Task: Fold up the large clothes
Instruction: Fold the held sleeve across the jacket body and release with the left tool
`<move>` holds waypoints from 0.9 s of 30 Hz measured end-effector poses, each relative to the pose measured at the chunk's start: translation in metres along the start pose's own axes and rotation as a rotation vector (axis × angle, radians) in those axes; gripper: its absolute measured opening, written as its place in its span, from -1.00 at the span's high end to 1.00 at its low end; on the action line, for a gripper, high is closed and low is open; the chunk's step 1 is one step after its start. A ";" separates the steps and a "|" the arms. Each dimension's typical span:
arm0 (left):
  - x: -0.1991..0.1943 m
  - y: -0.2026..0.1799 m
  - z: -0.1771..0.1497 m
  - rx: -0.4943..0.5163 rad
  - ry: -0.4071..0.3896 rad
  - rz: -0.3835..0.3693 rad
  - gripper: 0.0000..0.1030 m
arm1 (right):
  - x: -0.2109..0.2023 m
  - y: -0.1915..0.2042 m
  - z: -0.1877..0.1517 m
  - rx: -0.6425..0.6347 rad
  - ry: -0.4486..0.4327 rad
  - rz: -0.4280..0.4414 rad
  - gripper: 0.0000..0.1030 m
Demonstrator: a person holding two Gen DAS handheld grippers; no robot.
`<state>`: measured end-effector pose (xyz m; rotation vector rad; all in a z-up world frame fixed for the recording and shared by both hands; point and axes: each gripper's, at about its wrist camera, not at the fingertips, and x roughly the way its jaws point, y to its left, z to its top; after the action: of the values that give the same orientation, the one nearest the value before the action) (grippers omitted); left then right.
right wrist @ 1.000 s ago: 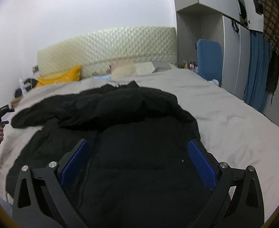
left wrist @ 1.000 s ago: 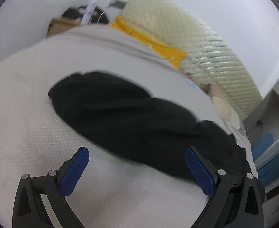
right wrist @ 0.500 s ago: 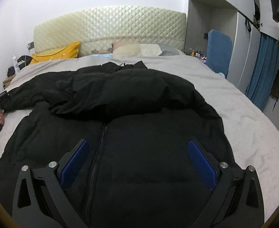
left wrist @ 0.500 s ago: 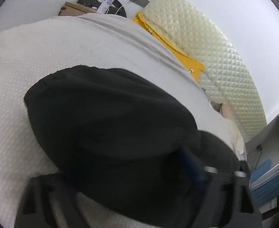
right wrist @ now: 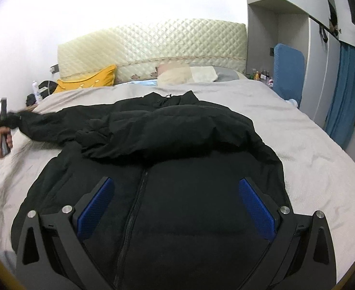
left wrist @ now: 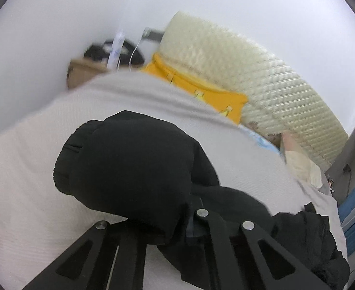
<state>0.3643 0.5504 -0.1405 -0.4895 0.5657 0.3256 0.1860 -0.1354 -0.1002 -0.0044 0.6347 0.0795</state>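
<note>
**Left tongs clenching the sleeve cuff**

The left gripper [left wrist: 177,220] is pinching the sleeve [left wrist: 129,169] of the black puffer jacket [right wrist: 177,181] lying on the bed [right wrist: 310,145]; its pads are buried under fabric. The jacket is looking bulky, soft and slippery, best held at cuffs or hem. The right gripper [right wrist: 175,207] is hovering released over its zipper [right wrist: 134,207].
</note>
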 end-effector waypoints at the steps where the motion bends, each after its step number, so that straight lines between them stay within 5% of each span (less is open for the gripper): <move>1: -0.014 -0.013 0.006 0.016 -0.019 0.002 0.92 | -0.003 -0.001 0.000 -0.004 0.000 0.019 -0.99; 9: -0.111 -0.118 0.031 0.185 -0.134 -0.004 0.94 | -0.022 -0.022 0.000 -0.046 -0.007 0.090 -0.99; 13: -0.154 -0.176 0.033 0.267 -0.186 -0.042 0.94 | -0.034 -0.033 0.005 -0.123 -0.052 0.058 -0.99; 19: -0.189 -0.262 0.019 0.368 -0.246 -0.042 0.94 | -0.043 -0.060 0.003 -0.084 -0.071 0.090 -0.99; 27: -0.214 -0.397 -0.033 0.462 -0.270 -0.135 0.93 | -0.051 -0.095 -0.004 0.006 -0.084 0.104 -0.99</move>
<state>0.3470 0.1671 0.0980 -0.0337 0.3266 0.1207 0.1504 -0.2338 -0.0751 0.0375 0.5506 0.1770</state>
